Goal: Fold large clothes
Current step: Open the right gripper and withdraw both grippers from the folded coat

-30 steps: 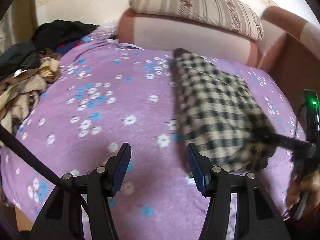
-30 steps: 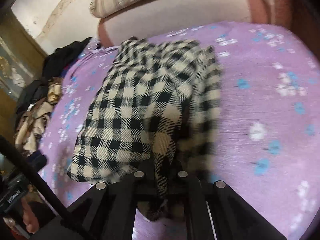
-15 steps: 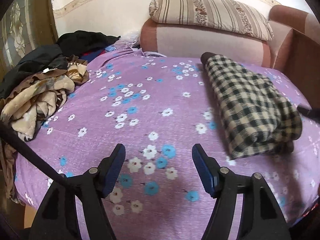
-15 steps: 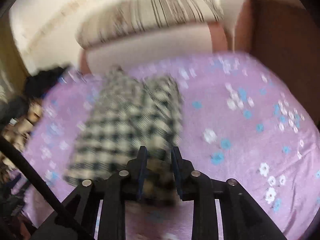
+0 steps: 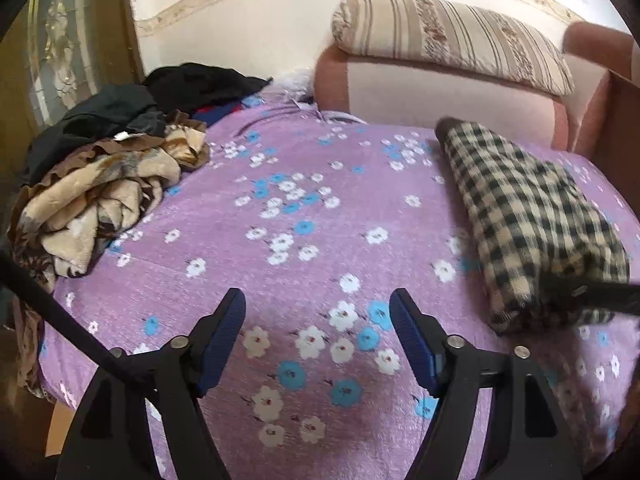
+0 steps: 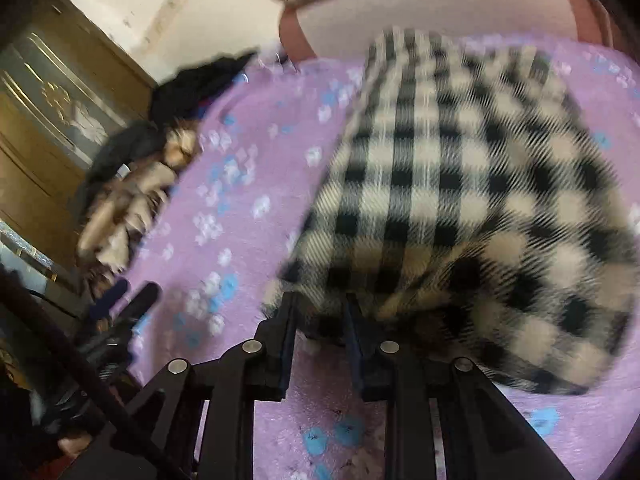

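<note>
A folded black-and-cream plaid garment [image 5: 528, 216] lies lengthwise on the right of the purple flowered bed cover [image 5: 280, 240]. My left gripper [image 5: 316, 300] hovers over bare cover to the garment's left. Its jaws are opening and nothing is between them. In the right wrist view the plaid garment [image 6: 460, 184] fills the blurred picture. My right gripper [image 6: 320, 300] stands at its near left corner, jaws a narrow gap apart, with the cloth's edge at the tips. A black finger [image 5: 580, 294] of it crosses the garment's near end.
A heap of unfolded clothes, tan [image 5: 100, 184] and black [image 5: 192, 84], sits on the bed's left side. A striped pillow [image 5: 452, 36] rests on the pink headboard [image 5: 420, 96] at the back. A wooden door [image 5: 60, 60] stands at the left and a brown panel [image 5: 616, 128] at the right.
The right gripper let go of the plaid garment's hem, drew back, then came in close to its near corner. The left jaws spread wider and the left view swung toward the clothes heap.
</note>
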Available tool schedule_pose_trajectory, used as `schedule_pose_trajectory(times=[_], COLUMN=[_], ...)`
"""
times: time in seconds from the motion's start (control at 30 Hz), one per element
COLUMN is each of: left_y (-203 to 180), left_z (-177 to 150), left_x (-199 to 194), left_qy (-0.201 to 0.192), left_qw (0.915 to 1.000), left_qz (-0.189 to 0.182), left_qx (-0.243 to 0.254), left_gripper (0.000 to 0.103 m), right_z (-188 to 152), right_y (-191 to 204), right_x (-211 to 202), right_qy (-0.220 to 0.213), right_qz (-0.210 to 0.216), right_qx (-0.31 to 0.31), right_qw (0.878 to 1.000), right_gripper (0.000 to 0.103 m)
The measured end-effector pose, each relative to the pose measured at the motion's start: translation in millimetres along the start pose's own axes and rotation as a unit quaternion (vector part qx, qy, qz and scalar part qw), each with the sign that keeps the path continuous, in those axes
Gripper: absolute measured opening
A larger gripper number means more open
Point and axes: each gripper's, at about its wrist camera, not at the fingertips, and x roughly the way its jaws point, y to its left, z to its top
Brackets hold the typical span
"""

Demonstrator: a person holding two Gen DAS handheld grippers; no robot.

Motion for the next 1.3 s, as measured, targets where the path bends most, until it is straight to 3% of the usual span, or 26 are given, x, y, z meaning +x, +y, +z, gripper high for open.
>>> schedule_pose_trajectory(times=[0.1, 0.13, 0.2, 0.27, 0.37, 0.47, 0.53, 0.63, 0.83, 1.03, 1.3], left_y=[5.4, 6.5, 8.1, 9.3, 10.0, 4.8, -2.9, -18.5, -40.3, -50.4, -51.5], left_z=[5.6, 7.3, 9.6, 10.8, 9.7, 8.1, 6.1, 0.3, -12.5, -21.7, -26.2], left_x=[-9.0, -13.7, -25.4, -37.3, -52.9, -58.2, -59.9, -60.1, -49.0, -35.5, -22.0], left_qy=[-0.024, -0.036, -0.066, -0.094, -0.117, -0.103, -0.095, -0.082, -0.037, 0.010, 0.044], left_qw=[0.9993, 0.9987, 0.9968, 0.9946, 0.9917, 0.9928, 0.9939, 0.9959, 0.9982, 0.9969, 0.9949], left_qz=[0.010, 0.015, 0.025, 0.023, 0.004, -0.021, -0.025, -0.031, -0.044, -0.076, -0.090], left_qx=[-0.026, -0.032, -0.037, -0.037, -0.051, -0.058, -0.049, -0.021, 0.015, 0.017, 0.012], left_gripper=[0.084, 0.087, 0.093, 0.103, 0.103, 0.103, 0.103, 0.103, 0.103, 0.103, 0.103], right_z=[6.6, 8.3, 5.9, -2.7, -23.2, -50.9, -59.4, -65.9, -66.3, -67.5, -69.1], right_y=[-18.9, -32.4, -56.3, -70.0, -57.5, -37.9, -18.3, -7.9, -3.3, -3.9, 10.1], right_x=[-28.1, -29.5, -34.1, -56.8, -90.2, -110.9, -99.9, -91.0, -77.1, -70.0, -56.2], right_qy=[-0.041, -0.032, -0.009, -0.015, -0.050, -0.092, -0.107, -0.104, -0.092, -0.086, -0.080], right_qz=[-0.068, -0.120, -0.225, -0.235, -0.269, -0.276, -0.270, -0.253, -0.268, -0.282, -0.302], right_qx=[0.014, 0.024, 0.047, 0.080, 0.068, 0.040, 0.032, 0.023, 0.013, 0.002, -0.044], right_qw=[0.997, 0.992, 0.973, 0.968, 0.959, 0.956, 0.956, 0.962, 0.959, 0.956, 0.949], right_gripper=[0.040, 0.041, 0.032, 0.035, 0.050, 0.060, 0.061, 0.061, 0.061, 0.063, 0.066])
